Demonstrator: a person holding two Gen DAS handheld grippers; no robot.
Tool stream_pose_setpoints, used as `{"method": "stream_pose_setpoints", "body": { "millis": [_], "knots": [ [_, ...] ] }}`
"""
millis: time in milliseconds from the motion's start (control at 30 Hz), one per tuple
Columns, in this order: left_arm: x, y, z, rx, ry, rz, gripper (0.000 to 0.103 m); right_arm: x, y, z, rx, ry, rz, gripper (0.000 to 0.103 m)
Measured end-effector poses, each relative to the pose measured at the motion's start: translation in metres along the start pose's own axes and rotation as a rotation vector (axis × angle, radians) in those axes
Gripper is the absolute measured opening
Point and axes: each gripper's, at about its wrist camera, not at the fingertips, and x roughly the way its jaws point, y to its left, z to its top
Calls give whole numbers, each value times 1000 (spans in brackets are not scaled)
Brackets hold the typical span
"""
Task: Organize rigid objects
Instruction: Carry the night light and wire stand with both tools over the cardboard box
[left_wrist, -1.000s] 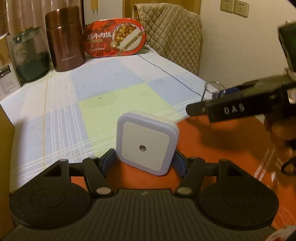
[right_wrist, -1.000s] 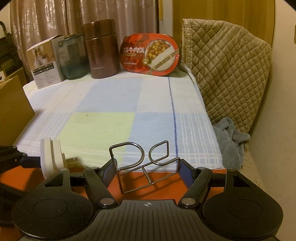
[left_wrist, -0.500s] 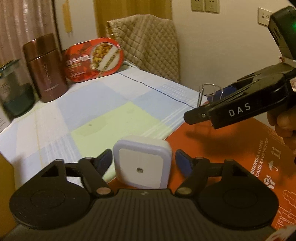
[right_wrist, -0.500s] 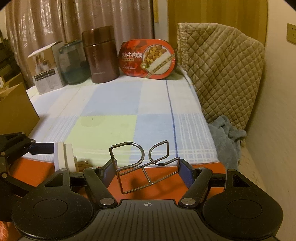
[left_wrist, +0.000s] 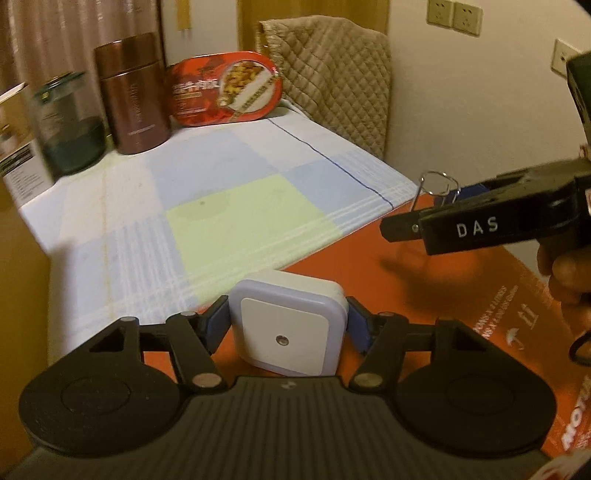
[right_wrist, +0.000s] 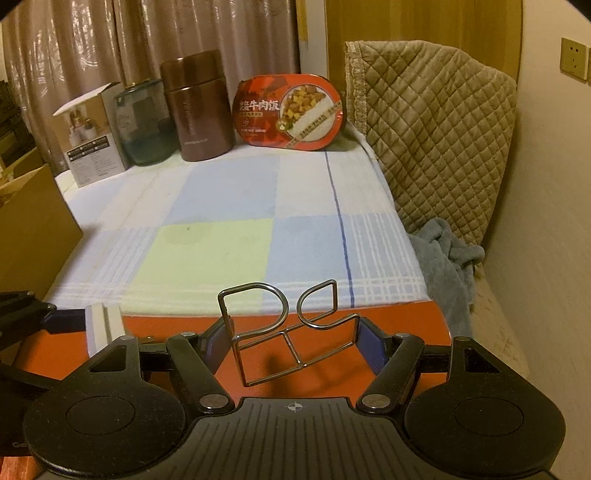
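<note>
Nearest to me in the left wrist view, my left gripper (left_wrist: 288, 326) has its blue-padded fingers (left_wrist: 216, 325) pressed against both sides of a square white night light (left_wrist: 286, 338), which faces the camera with a small round sensor at its centre. The night light sits above an orange box (left_wrist: 443, 306) that fills the lower right of that view.

In the right wrist view, my right gripper (right_wrist: 293, 341) has its fingers (right_wrist: 373, 349) closed against the two ends of a bent wire holder (right_wrist: 284, 328), a thin metal frame with two upright loops, one rounded and one teardrop shaped. It is also above the orange box (right_wrist: 332, 321). At the left edge of this view I see the night light (right_wrist: 105, 325) edge-on, held by the other gripper, so the two held things are side by side but apart.

Beyond the box lies a bed covered with a checked sheet (right_wrist: 229, 236) in pale blue, green and white. To its right, a grey cloth (right_wrist: 443, 254) is bunched beside a quilted beige cover (right_wrist: 436, 122).

At the far end of the bed, left to right, stand a small printed carton (right_wrist: 90, 147), a dark glass jar (right_wrist: 146, 125), a brown metal canister (right_wrist: 197, 107) and a red oval meal box (right_wrist: 290, 110) propped on its edge. Curtains (right_wrist: 110, 44) hang behind them.
</note>
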Motion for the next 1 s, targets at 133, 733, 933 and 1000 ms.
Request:
{"method": "stream_pose_setpoints", "body": {
  "millis": [133,733,933,1000],
  "knots": [
    [-28,-2,-7,-48,-13,26,60,-17,9,-8,-2,-9,8,68],
    [-169,-7,-42,-130,-47,110,61,-120,70,-66,63,-46,74,68],
    [-203,-8,-49,-142,-66,119,61,-148,96,-80,50,-37,94,68],
    [-213,-8,-53,-145,-72,121,61,-155,103,-83,38,-38,97,68]
  ]
}}
